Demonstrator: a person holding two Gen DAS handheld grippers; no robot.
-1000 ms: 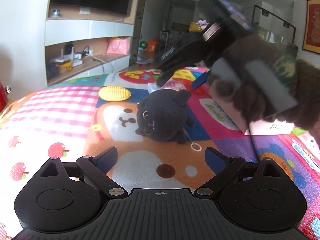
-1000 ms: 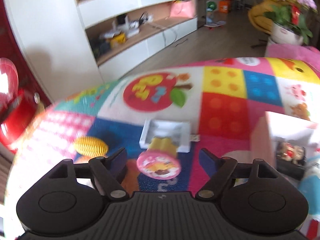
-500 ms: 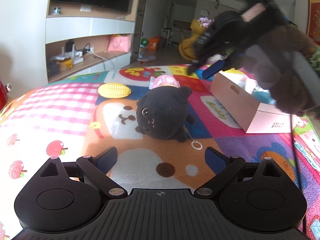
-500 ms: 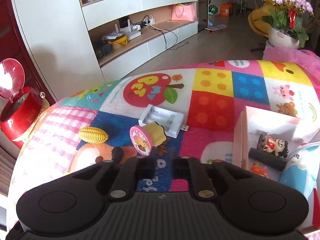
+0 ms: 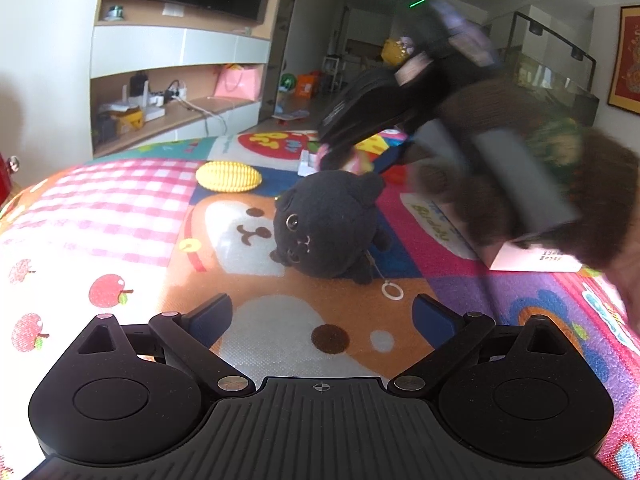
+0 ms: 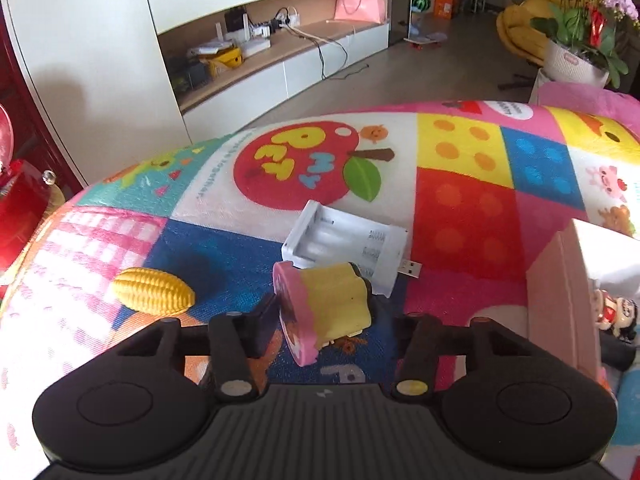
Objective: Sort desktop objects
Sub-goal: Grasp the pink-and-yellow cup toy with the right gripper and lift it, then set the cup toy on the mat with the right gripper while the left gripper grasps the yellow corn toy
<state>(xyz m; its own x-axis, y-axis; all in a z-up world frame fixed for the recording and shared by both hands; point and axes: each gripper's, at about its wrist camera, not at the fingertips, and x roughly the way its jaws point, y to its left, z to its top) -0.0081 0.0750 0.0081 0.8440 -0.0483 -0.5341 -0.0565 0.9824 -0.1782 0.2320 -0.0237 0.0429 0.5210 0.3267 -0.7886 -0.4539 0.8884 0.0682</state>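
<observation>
Between right tool (image 6: 324, 312) fingers: pink-and-yellow stamp toy (image 6: 320, 308), lying tilted on table (image 6: 460, 216). Jaws closed empty half second ago, now reopened, bracketing toy; firm clamp not confirmed. Pick pending. Toy: hard plastic, lobed yellow body, flat pink disc. Left tool (image 5: 320, 312) apart, empty, near plush black cat (image 5: 328, 228).

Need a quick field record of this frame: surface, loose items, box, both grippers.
surface: colourful patchwork play mat
loose items: black plush cat; yellow toy corn; white battery charger; pink-and-yellow stamp toy
box: pink box at right, small figure inside
left gripper: open, nothing between the fingers, plush cat ahead
right gripper: jaws have just been opening, stamp toy lying tipped between them; contact with the pads cannot be told
</observation>
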